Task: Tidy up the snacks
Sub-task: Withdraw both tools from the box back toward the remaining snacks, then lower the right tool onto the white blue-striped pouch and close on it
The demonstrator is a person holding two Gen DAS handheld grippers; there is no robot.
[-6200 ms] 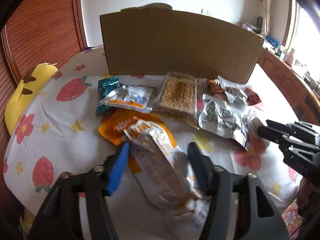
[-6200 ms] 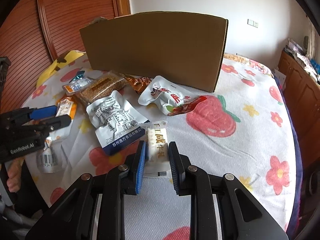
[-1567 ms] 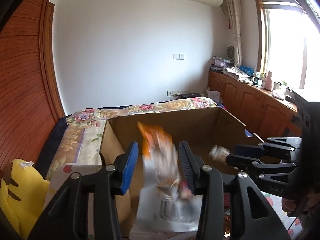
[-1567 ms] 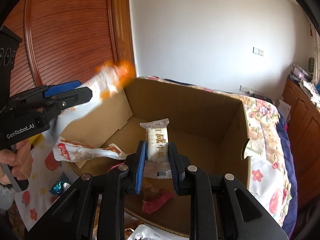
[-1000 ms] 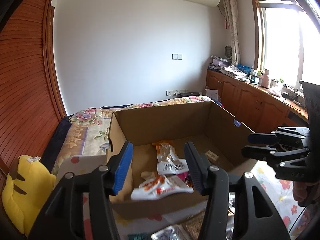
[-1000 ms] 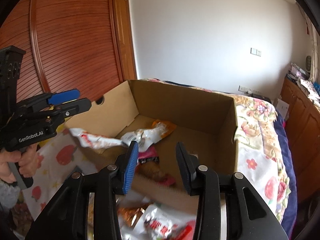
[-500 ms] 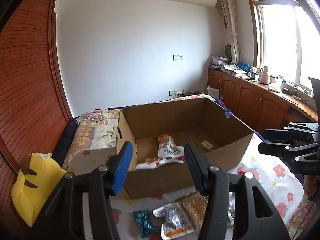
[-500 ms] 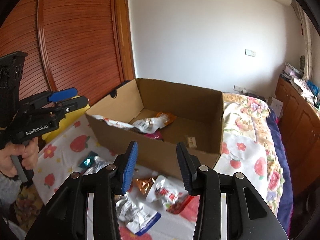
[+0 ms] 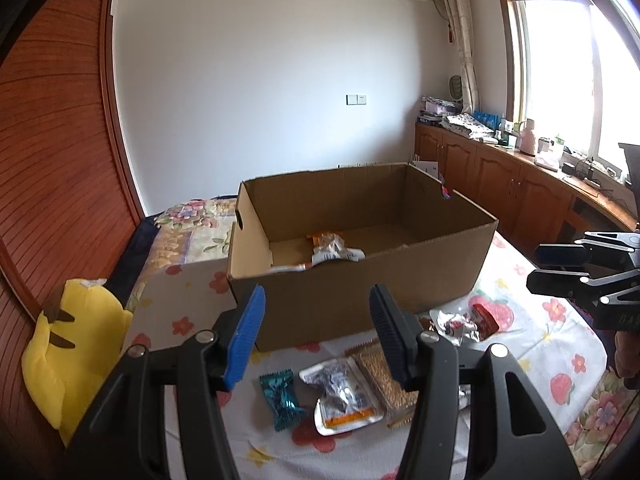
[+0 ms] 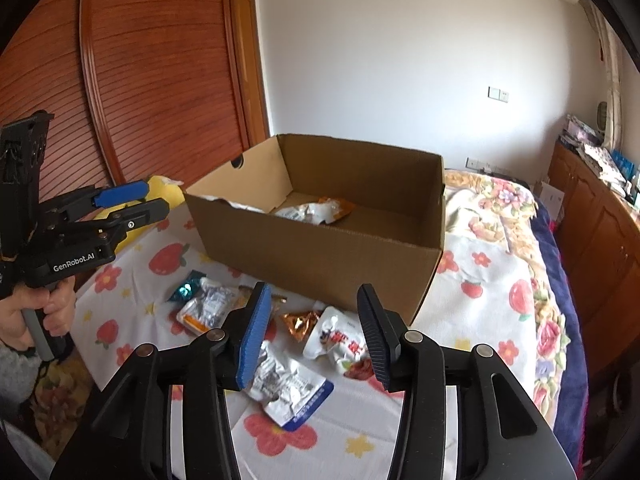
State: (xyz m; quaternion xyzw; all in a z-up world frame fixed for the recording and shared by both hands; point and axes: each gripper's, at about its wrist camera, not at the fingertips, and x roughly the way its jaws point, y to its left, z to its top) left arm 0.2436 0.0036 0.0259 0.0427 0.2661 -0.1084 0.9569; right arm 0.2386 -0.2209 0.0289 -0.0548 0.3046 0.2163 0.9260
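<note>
Landmark: cardboard box [image 9: 360,264], open-topped, on the strawberry-print bedcover [image 10: 480,320].

- In the box: at least 2 packets, an orange-and-silver one [image 9: 330,246] near the middle of the floor.
- In front of the box's near wall, still loose: teal candy [image 9: 282,400], silver-and-orange pouch [image 9: 342,396], grain bar pack [image 9: 384,376], white pouch with red print [image 10: 340,346], gold wrapper [image 10: 300,322], silver-and-blue pouch [image 10: 288,388].
- Left gripper [image 9: 318,334]: jaws spread wide, nothing between them. Raised, facing the box's near wall.
- Right gripper [image 10: 312,336]: jaws spread, holding nothing. Raised, off the box's right front corner.

Key relation: all loose snacks lie below and just ahead of both sets of jaws, between them and the box. Silver-and-orange pouch sits almost under the left jaws, long axis running roughly away from them toward the box; left is nearer. White-and-red pouch and silver-and-blue pouch lie under the right jaws; right is nearer.

Judgement: next move is a descent, 1 packet per gripper.
</note>
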